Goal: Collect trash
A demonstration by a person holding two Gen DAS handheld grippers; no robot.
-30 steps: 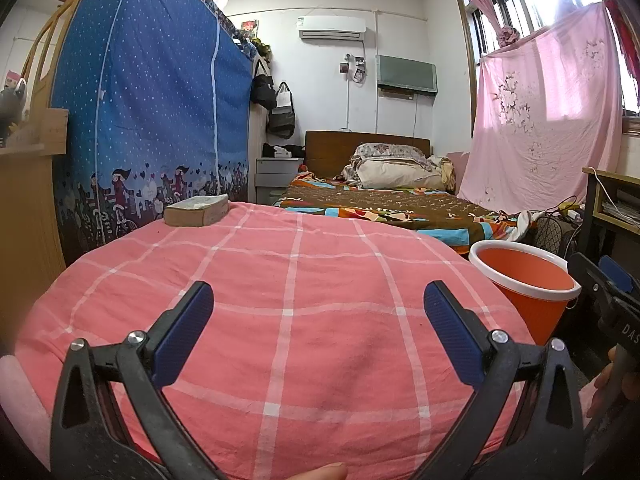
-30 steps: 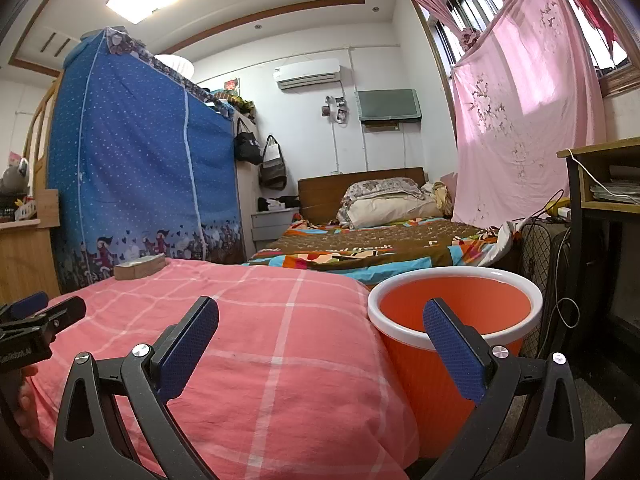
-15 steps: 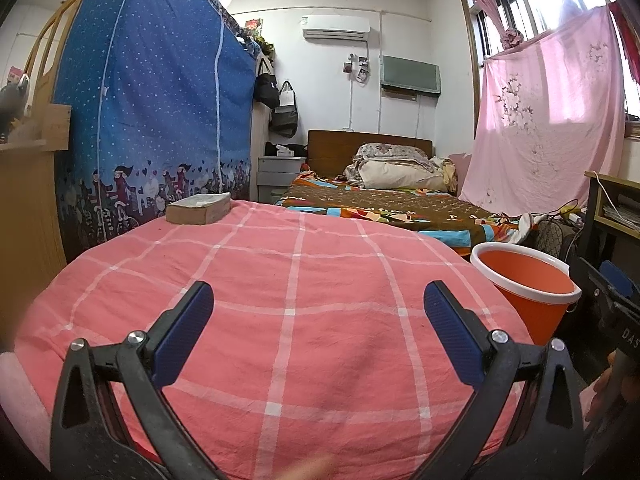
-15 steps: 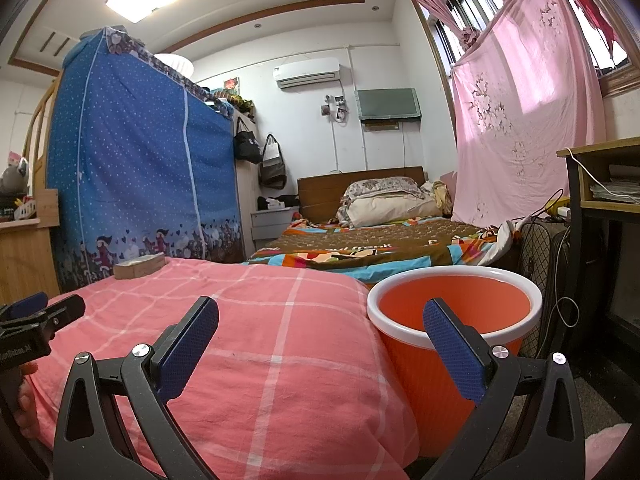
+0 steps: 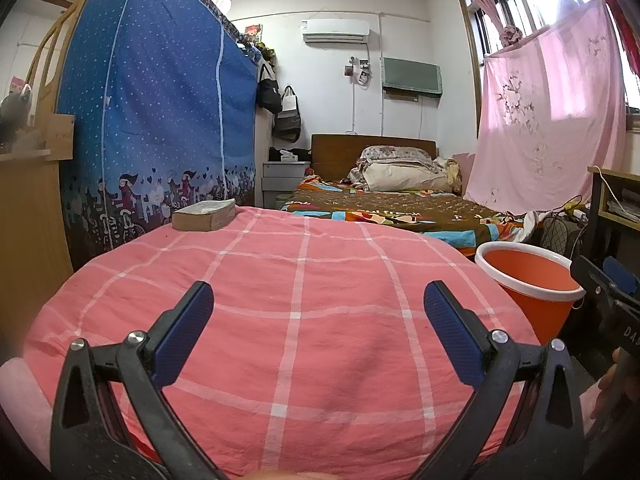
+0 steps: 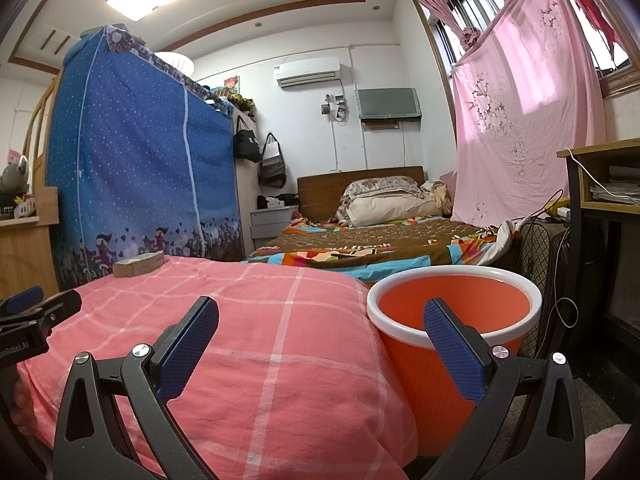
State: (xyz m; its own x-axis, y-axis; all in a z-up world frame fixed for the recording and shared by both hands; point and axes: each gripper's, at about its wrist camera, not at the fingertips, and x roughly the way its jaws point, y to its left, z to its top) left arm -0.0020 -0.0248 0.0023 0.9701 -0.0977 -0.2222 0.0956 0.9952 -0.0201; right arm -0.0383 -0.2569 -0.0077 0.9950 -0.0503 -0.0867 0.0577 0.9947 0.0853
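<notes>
An orange bin with a white rim (image 6: 452,320) stands on the floor at the right edge of a pink checked bedspread (image 5: 296,320); it also shows in the left wrist view (image 5: 532,284). A small brown box-like packet (image 5: 204,214) lies at the far left of the bedspread, also in the right wrist view (image 6: 138,266). My left gripper (image 5: 318,334) is open and empty above the near part of the bedspread. My right gripper (image 6: 320,344) is open and empty, its right finger in front of the bin.
A blue curtained bunk (image 5: 152,112) stands at the left. A second bed with a brown patterned cover (image 5: 384,208) lies beyond. A desk (image 6: 600,184) and cables (image 6: 556,280) are at the right, behind the bin.
The left wrist view has shifted slightly; the bin sits a little lower and further right in it. The right gripper has not moved. Both grippers stay open.
</notes>
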